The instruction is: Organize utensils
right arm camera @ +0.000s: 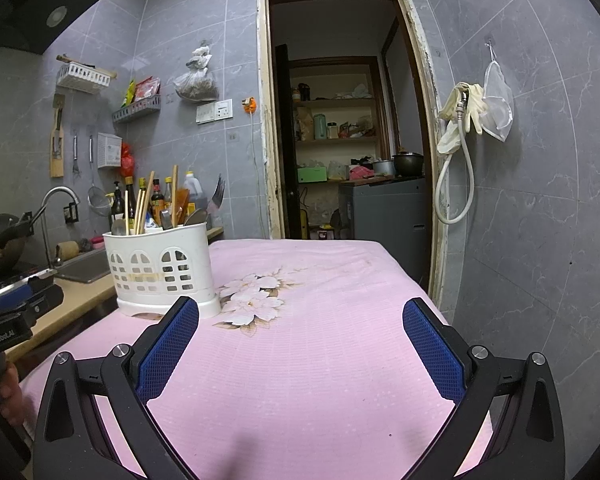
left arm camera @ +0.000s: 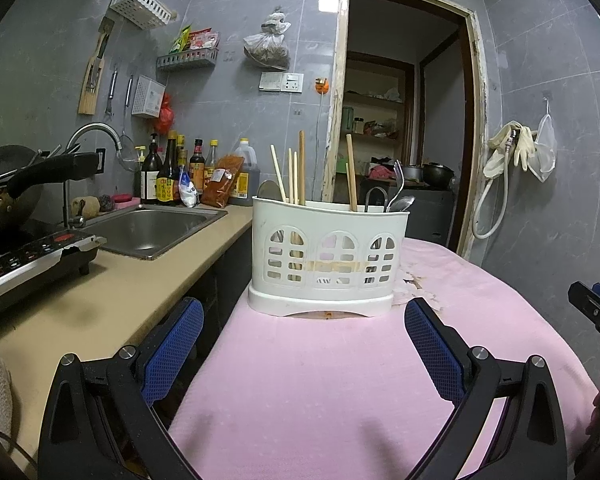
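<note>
Left gripper (left arm camera: 304,320), jaws spread wide and holding nothing, hovers low over the pink cloth (left arm camera: 320,380) directly in front of the white utensil caddy (left arm camera: 328,256); its blue pads (left arm camera: 176,344) flank the caddy's base without touching it. Right gripper (right arm camera: 300,320), likewise wide open and empty, hangs over the cloth to the right of the caddy (right arm camera: 160,272), near the printed flower (right arm camera: 256,296), and its tip shows at the right edge of the left wrist view.

Caddy: stands upright at the left side of the cloth-covered table, next to the counter (left arm camera: 112,280) and sink (left arm camera: 156,228). Chopsticks (left arm camera: 294,176) stand in its left compartment, with one more pair (left arm camera: 351,178) toward the middle. Spoons and a fork (left arm camera: 398,190) fill the right end, while a spoon bowl (left arm camera: 269,191) rises among the left chopsticks.

Stage: no utensil lies loose on the visible cloth. Such a scene fits either a caddy whose mixed contents await sorting by kind, or one into which all pieces have been returned. Neither view settles which, so no particular move can be prescribed. Any grasp inside would call for narrower jaws and a descent from above, since the stems stand close together.
</note>
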Motion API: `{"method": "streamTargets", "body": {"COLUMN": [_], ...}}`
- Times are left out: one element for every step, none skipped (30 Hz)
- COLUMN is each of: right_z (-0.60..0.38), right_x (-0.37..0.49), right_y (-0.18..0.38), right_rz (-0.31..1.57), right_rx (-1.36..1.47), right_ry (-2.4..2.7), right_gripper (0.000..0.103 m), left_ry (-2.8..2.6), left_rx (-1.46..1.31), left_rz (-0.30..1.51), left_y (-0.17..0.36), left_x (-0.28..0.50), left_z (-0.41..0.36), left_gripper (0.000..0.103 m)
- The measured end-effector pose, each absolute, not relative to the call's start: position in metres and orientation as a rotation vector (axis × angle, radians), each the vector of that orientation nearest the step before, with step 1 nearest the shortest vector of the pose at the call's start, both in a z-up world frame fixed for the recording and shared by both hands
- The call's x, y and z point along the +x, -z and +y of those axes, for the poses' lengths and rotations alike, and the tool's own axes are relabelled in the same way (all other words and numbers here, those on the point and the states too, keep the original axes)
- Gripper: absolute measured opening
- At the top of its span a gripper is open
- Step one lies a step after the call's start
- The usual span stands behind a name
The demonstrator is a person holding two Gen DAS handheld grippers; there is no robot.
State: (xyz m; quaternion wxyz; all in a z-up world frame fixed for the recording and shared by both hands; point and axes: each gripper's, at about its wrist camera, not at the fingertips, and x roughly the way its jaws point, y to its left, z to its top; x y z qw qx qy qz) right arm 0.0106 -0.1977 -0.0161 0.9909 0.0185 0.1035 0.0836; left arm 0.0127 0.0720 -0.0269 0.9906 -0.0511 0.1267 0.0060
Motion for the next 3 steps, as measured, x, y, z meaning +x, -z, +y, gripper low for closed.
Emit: {"method": "streamTargets", "body": {"right_z": [-0.1975,-0.1974,-0.1974], "right_x": [0.0106,0.0101,0.0102], "right_y": [0.0162,0.0160,0.0166], "right_rz": [0.208,0.210,0.211], "right_rx": [0.037,0.037,0.037], "right_ry": [-0.167,-0.168,-0.168], "right_gripper": [0.103,0.103,0.103], "left_ry": [-0.012,-0.012,-0.012], "left_rx": [-0.101,-0.100,-0.098], "left_rz": [0.255,0.255,0.255], "left_y": [0.0269,0.0269,0.0270], "left_x": [0.0128,0.0129,0.0128], "left_z": [0.0716,0.0718,0.0717], "left_gripper": [0.099,0.099,0.099]}}
